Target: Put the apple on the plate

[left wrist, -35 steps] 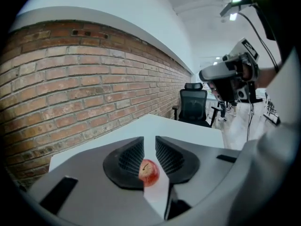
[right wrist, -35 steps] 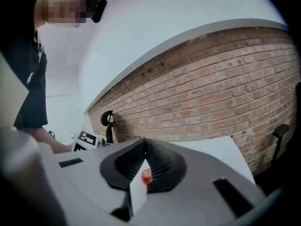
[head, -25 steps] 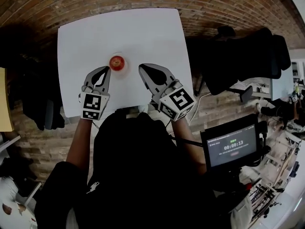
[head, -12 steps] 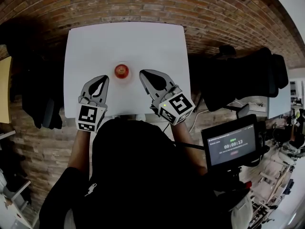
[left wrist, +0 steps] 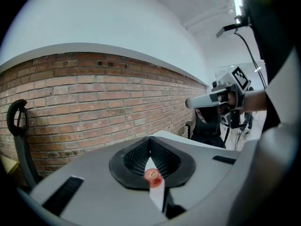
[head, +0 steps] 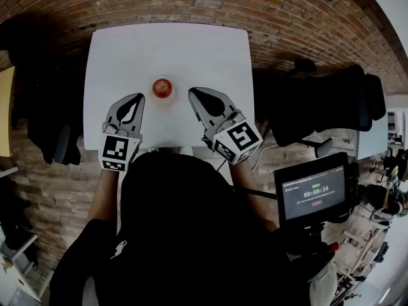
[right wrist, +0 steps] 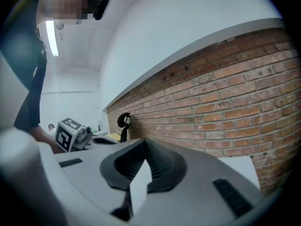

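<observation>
The left gripper (head: 138,97) has its jaws pressed together on nothing; the right gripper (head: 192,92) is likewise closed and empty. The apple (head: 162,88) lies between them on the white table (head: 127,50); neither touches it.

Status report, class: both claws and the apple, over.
Left claw shut, empty. Right claw shut, empty. Apple sits beyond both, apparently on small white plate. No obstruction seen.

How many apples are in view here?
1. The red apple sits on the small white plate at the table centre, just beyond the left gripper and right gripper, touching neither. Nothing there could hide another.
</observation>
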Tool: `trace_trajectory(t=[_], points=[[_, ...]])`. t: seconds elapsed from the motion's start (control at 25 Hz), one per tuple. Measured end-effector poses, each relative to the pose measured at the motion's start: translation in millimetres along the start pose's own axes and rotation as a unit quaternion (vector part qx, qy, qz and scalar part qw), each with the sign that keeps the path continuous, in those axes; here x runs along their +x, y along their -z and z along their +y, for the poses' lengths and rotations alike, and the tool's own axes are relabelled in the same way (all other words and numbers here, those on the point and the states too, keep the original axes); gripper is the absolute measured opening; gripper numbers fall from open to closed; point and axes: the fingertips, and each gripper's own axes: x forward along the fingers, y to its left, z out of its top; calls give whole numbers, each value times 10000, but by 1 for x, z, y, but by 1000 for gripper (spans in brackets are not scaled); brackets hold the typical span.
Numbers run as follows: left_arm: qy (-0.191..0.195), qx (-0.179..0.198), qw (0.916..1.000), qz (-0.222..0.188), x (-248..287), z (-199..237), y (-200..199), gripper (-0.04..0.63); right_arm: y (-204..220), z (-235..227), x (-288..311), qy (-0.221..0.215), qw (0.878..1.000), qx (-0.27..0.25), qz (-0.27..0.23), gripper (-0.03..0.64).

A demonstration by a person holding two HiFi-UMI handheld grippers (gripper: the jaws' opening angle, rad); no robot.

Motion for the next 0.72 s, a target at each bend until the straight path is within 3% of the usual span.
trace_trajectory(t=[0.72], points=[[14,-13,9998,178,6,7,11,6,3,-7,-2,186,9998,31,67,3]])
